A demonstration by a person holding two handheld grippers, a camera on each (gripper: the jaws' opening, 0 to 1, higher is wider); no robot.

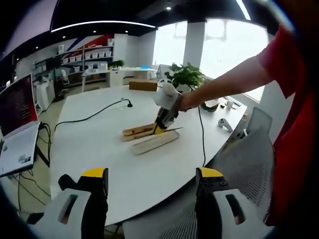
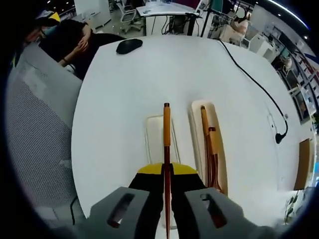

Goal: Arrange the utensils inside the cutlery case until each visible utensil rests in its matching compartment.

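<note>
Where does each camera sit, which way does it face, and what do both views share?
Left gripper view: held back off the white round table's edge, facing across it; its own open yellow-tipped left gripper shows, plus the person's red-sleeved arm.
Right gripper view: above the table, looking down; right gripper clamps a long orange-brown utensil.
Shared: the pale wooden cutlery case and the table.
</note>
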